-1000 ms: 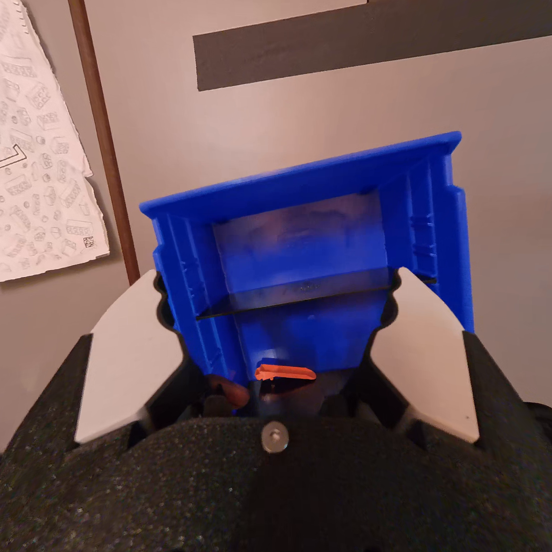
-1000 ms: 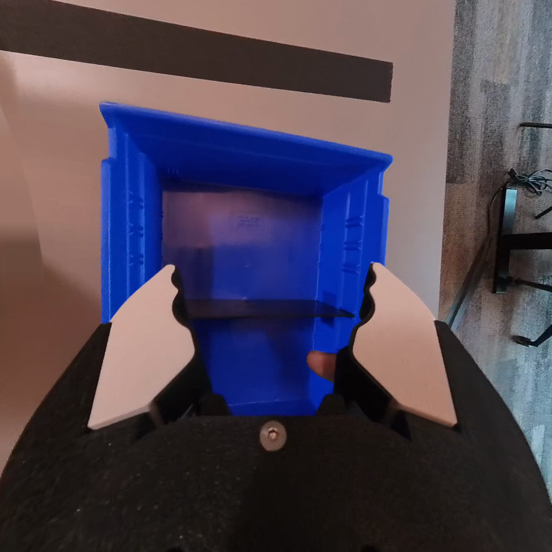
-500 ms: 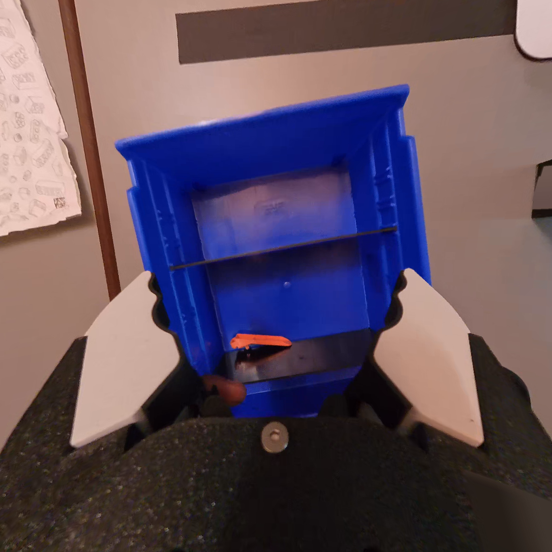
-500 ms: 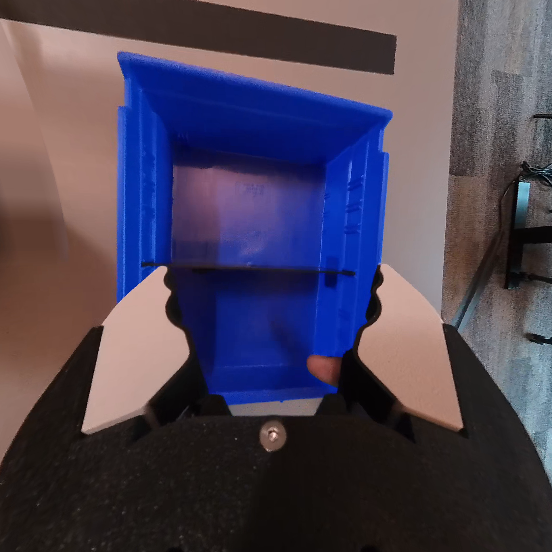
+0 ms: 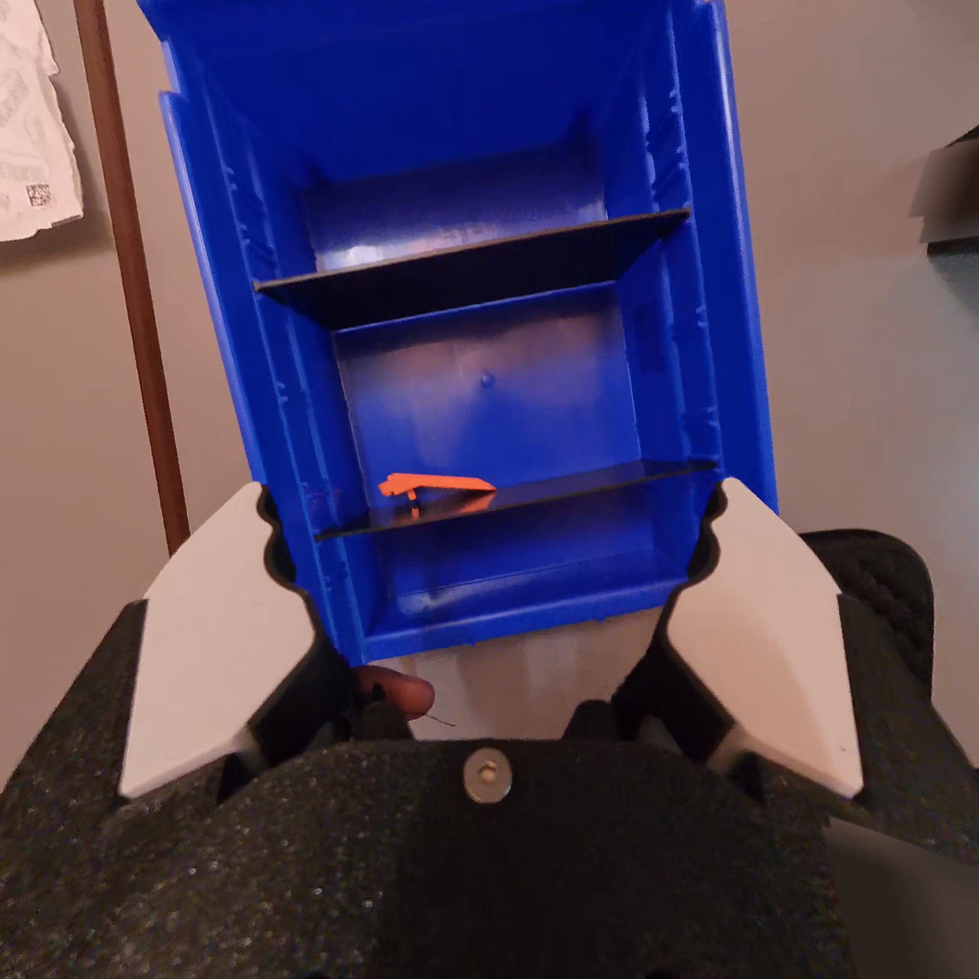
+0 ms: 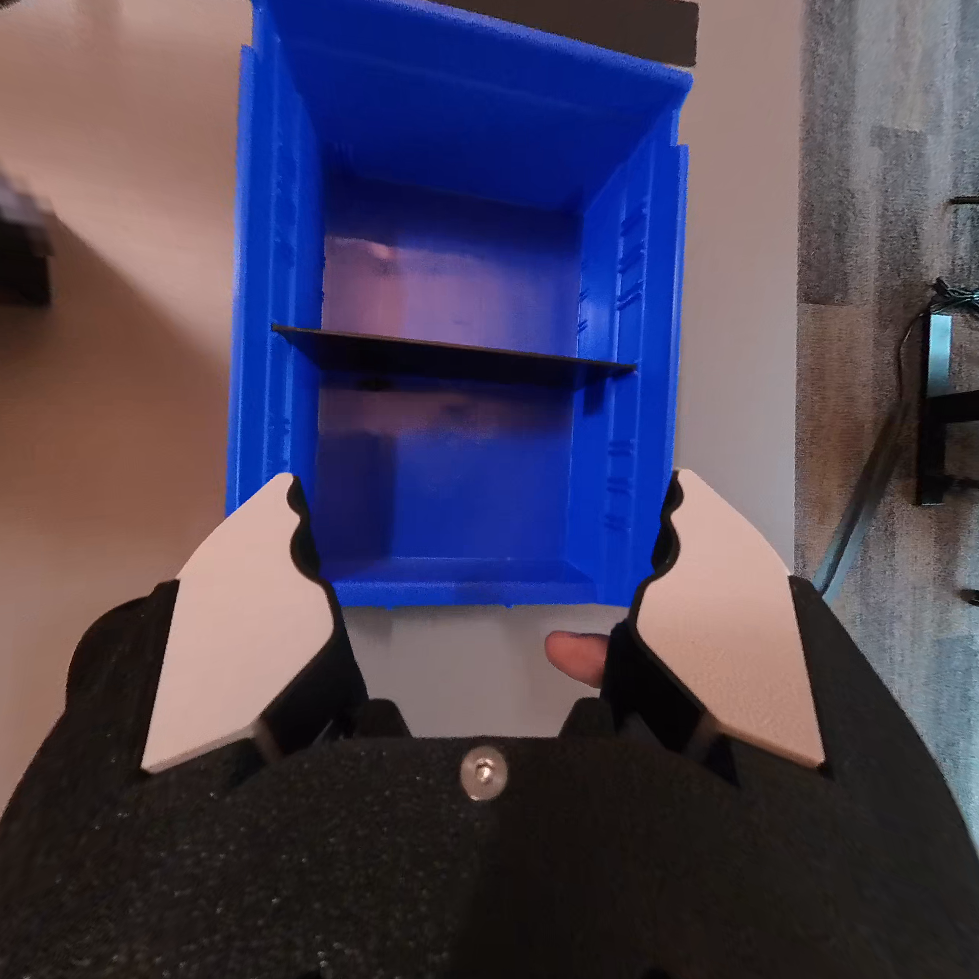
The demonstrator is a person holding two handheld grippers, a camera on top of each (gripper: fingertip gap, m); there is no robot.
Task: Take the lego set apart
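My left gripper is open and empty, its white fingers on either side of the near end of a blue bin. Two black dividers split this bin. A flat orange lego piece lies in the middle compartment against the near divider. My right gripper is open and empty, over the near end of a second blue bin. This one has one black divider, and nothing shows in its compartments. No assembled lego set is in view.
Both bins stand on a pale table. A white printed sheet and a brown strip lie left of the left bin. The table edge runs right of the right bin, with grey carpet and black stand legs beyond. From the left gripper's tips to the flat orange lego piece is close to 12 cm.
Both grippers have drawn back toward the near ends of their bins, so the near rims and bare table now show between the fingers. Both stay open. The orange piece has not moved.
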